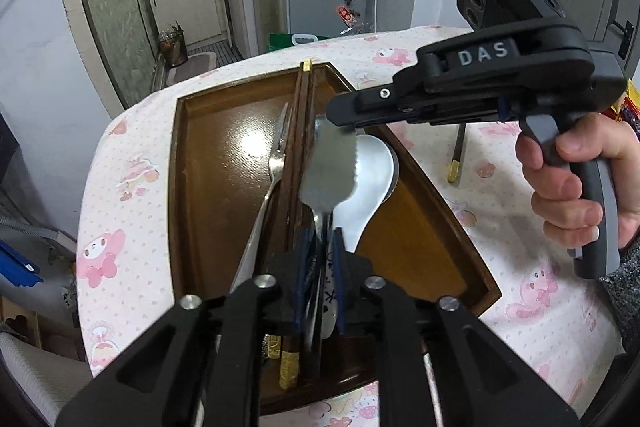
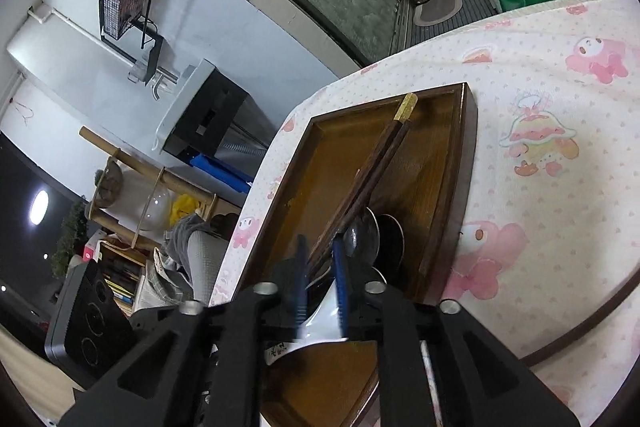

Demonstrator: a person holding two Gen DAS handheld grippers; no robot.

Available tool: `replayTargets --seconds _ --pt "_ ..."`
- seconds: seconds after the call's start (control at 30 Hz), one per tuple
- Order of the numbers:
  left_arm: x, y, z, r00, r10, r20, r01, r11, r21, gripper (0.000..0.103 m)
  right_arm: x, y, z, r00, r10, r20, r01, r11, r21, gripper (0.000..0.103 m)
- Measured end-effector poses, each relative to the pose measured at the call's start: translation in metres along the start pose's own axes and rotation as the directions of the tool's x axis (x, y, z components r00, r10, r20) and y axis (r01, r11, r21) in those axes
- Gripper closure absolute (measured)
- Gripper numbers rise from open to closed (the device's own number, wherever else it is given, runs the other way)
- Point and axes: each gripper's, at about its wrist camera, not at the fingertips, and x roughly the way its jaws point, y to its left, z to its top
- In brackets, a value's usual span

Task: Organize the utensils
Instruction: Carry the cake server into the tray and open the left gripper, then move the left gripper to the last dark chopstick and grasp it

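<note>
A brown wooden tray lies on the pink-patterned tablecloth. In it lie a metal fork, dark wooden chopsticks with gold ends and a white ceramic spoon. My left gripper is shut on the handle of a metal spoon, held over the tray. My right gripper reaches in from the right above the spoons. In the right wrist view the right gripper stands narrowly open around the white spoon's handle, beside the chopsticks and the tray.
A single chopstick lies on the cloth right of the tray. The table edge drops off on the left; a fridge and kitchen doorway stand behind. A chair and shelves stand beyond the table in the right wrist view.
</note>
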Motion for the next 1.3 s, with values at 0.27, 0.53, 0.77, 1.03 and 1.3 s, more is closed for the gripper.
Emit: replayTargets --seconds 0.27,0.53,0.77,1.03,1.3 --pt "-0.022 -0.008 -0.001 0.998 0.015 0.063 -0.015 1.000 -0.005 0.042 -0.036 0.003 -0.005 0.999 -0.010 0.048 0.012 1.000 -0.024 0.046" --pt "-0.020 -0.062 0.019 0.992 -0.100 0.082 0.095 0.994 0.063 0.029 -0.110 -0.026 -0.012 0.989 -0.074 0.127 0.076 0.997 -0.011 0.035" --pt "0.034 -0.122 0.046 0.989 -0.144 -0.029 0.147 0.977 0.155 0.020 -0.161 -0.072 -0.015 0.975 -0.168 0.149 0.169 0.986 0.006 0.027" --pt "0.080 -0.140 0.069 0.986 -0.136 -0.096 0.150 0.976 0.156 0.016 -0.190 -0.111 -0.021 0.967 -0.195 0.167 0.190 0.981 0.044 0.022" --pt "0.105 -0.143 0.070 0.984 -0.098 -0.149 0.121 0.981 0.153 0.015 -0.193 -0.129 -0.021 0.966 -0.197 0.167 0.184 0.979 0.090 0.022"
